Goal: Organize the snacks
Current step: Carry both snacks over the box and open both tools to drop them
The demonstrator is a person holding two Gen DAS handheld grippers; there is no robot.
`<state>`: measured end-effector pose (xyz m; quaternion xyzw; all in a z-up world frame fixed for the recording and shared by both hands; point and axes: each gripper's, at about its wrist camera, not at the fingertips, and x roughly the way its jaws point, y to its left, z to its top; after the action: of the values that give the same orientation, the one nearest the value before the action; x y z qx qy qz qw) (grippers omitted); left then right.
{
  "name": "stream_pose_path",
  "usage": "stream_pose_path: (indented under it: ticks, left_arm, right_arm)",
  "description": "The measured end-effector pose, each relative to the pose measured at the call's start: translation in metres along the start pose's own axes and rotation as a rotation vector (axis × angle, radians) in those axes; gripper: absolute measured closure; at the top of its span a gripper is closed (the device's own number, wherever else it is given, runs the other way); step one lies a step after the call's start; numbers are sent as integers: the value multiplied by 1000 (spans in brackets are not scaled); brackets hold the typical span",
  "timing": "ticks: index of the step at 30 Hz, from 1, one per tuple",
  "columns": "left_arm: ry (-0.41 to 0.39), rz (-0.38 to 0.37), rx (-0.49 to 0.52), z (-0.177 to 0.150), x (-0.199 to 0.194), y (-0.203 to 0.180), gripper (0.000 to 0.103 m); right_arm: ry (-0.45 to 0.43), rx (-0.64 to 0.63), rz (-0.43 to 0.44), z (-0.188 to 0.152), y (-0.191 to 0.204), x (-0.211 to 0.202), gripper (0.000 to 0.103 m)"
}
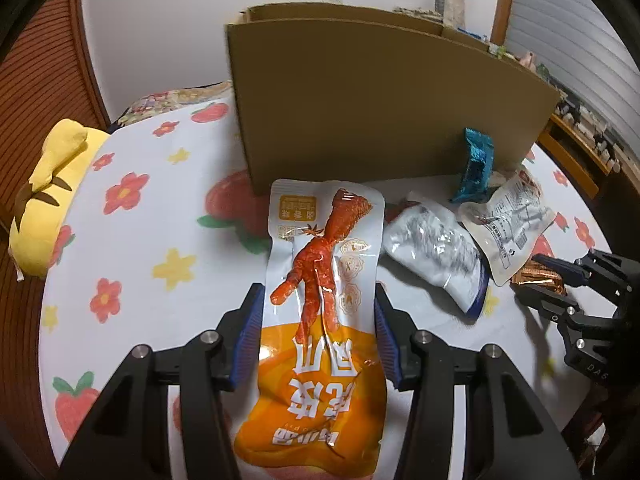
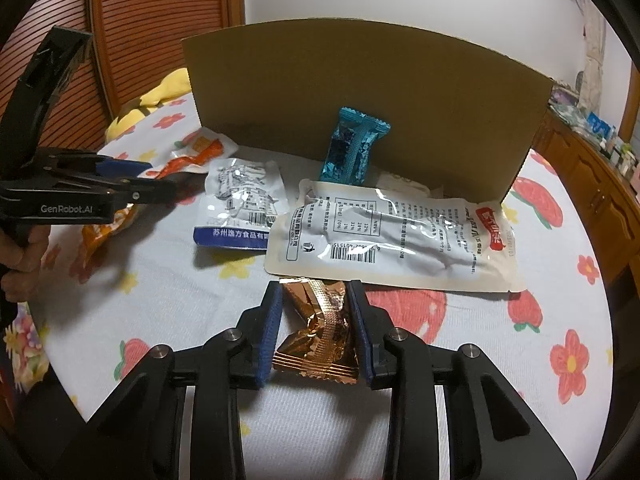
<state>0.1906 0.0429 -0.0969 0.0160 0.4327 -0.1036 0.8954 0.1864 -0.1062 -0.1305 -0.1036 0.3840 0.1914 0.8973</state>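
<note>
An orange and white chicken-foot snack pouch (image 1: 320, 304) lies between the fingers of my left gripper (image 1: 319, 300); the blue pads touch its two edges. A small gold-wrapped snack (image 2: 320, 326) lies between the fingers of my right gripper (image 2: 314, 300), whose pads touch its sides. Both snacks rest on the flowered cloth. A white pouch with a blue edge (image 2: 240, 204), a large white pouch with a barcode (image 2: 392, 240) and a teal wrapped snack (image 2: 352, 148) lie in front of a cardboard box (image 2: 360, 92). The teal snack leans on the box wall.
The table has a white cloth with red flowers and strawberries (image 1: 132, 200). A yellow plush toy (image 1: 48, 196) lies at its left edge. A wooden slatted panel (image 2: 160, 32) stands behind on the left. Wooden shelves with small items (image 2: 600, 148) run along the right.
</note>
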Motion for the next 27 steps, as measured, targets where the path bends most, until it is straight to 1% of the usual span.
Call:
stream_pose_path:
  ticks: [3,6,13,15,24,27]
  left_arm:
    - [-14,12,-1,-3,-3,5,53]
    - [-24,11,-9,-3,-3,6,53]
    - [-75,-1,-12,2,-24,7,53]
    - [-91,-11,-9,4,-32,4,53]
    - [-156,-61,26,23,-65,-13,53]
    - [-181,-56,45,32,-76,-19,53]
  right_arm:
    - [-4,-5,4,0,2,-2,76]
    - [-10,-4,14,0,0,-6,77]
    - [-40,0,45,-3,-2,-25,77]
    - [-53,-2,55,-2,-3,-31,77]
    - [-115,-13,45,11,-7,-61,77]
    - [-139,-25,41,21,-7,-71,77]
